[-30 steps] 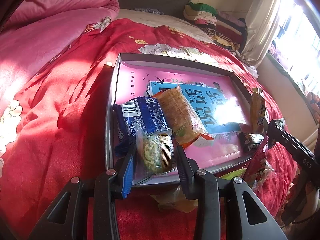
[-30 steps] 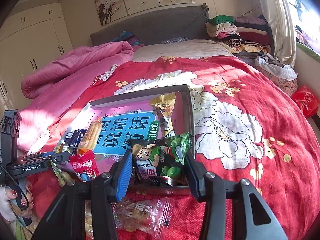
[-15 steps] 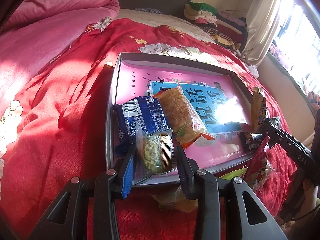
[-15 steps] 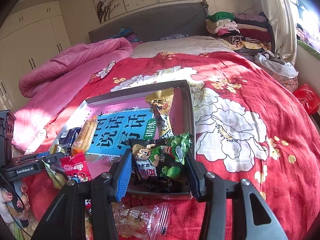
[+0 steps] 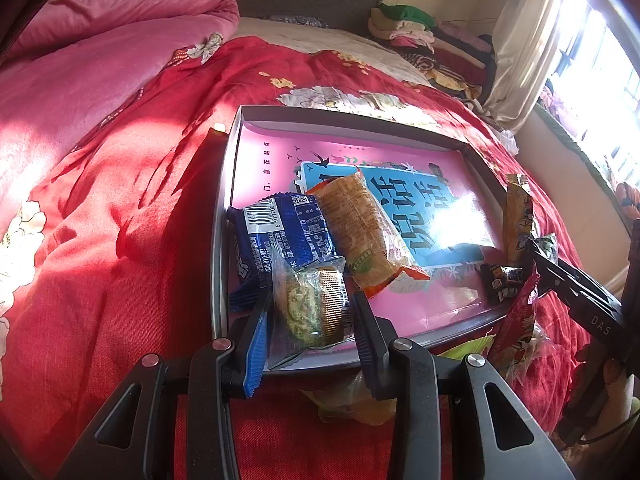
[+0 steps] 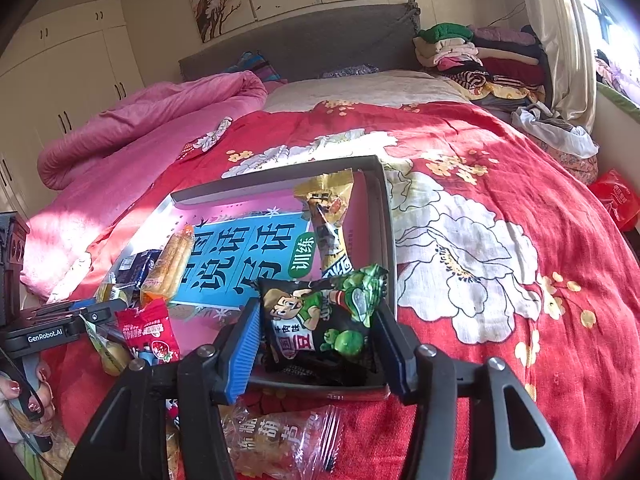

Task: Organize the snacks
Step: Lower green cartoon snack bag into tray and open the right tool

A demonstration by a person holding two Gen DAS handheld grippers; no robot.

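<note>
A grey tray [image 5: 221, 240] with a pink and blue printed sheet in it lies on the red bedspread. My left gripper [image 5: 310, 320] is shut on a clear packet with a green-flecked pastry [image 5: 308, 304] at the tray's near left edge. My right gripper [image 6: 316, 332] stands around a black and green cartoon snack bag [image 6: 316, 320] that rests in the tray's near right corner [image 6: 390, 240]. Its jaws are opening and the pads look just off the bag. A blue packet [image 5: 280, 236], a long orange packet [image 5: 360, 232] and a yellow packet [image 6: 328, 208] lie in the tray.
Loose snacks lie on the bedspread before the tray: a red strawberry packet [image 6: 148, 328], a clear candy packet [image 6: 280, 440], a yellowish packet [image 5: 348, 400]. A pink quilt [image 6: 152, 120] is heaped at the left and folded clothes [image 6: 472, 52] at the headboard. A hand [image 6: 24, 396] holds the left gripper [image 6: 80, 312].
The right gripper's fingers have spread slightly around the cartoon bag, which stays in the tray's corner. The left gripper and its pastry packet have not moved.
</note>
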